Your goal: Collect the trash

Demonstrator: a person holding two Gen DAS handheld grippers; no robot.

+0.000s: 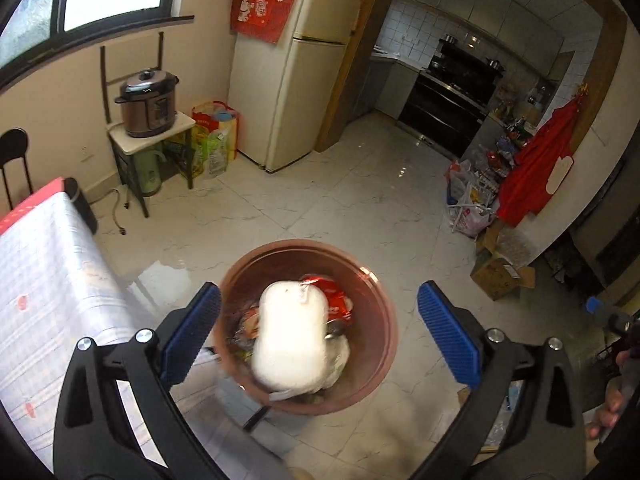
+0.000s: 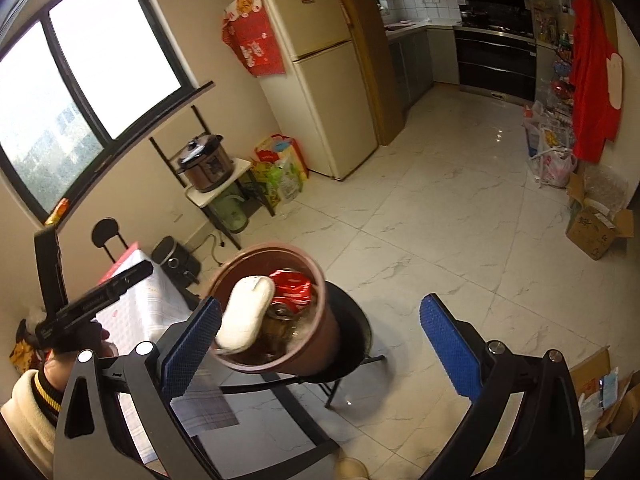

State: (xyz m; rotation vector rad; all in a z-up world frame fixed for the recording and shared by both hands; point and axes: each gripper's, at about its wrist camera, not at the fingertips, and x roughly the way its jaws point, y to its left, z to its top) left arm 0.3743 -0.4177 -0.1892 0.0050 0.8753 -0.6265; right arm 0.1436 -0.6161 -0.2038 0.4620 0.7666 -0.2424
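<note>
1. Pale marble-patterned floor tiles [image 1: 360, 208] fill the middle of both views, with a cream two-door refrigerator [image 1: 288, 80] at the far wall and a dark kitchen range seen through a doorway far right.

2. At the near left a table under a checked plastic cloth [image 1: 48, 280] is seen, presumably the surface from which rubbish is being gathered.

3. A round reddish-brown plastic bin [image 1: 384, 320] is set on a black round stool [image 2: 356, 332] just beside the table edge. This placing is judged to be deliberate: the bin is raised so that items can be let fall into it from table height.

4. Inside the bin lie a crumpled red foil wrapper [image 2: 294, 286], a drinks can [image 2: 280, 314] and other scraps.

5. A white oblong object [image 1: 290, 332], blurred, is seen above the bin's contents; whether it rests on the rubbish or is in mid-fall cannot be told.

6. The left gripper [image 1: 320, 332] is held directly over the bin, tilted downward, its blue ribbed pads spread wide with nothing pressed between them. This fits a release over the bin.

7. The right gripper [image 2: 320, 340] is likewise spread apart and empty, held near the bin on its right side.

8. A person's hand and cream sleeve [image 2: 28, 404] are seen at the near left of the right wrist view.
</note>
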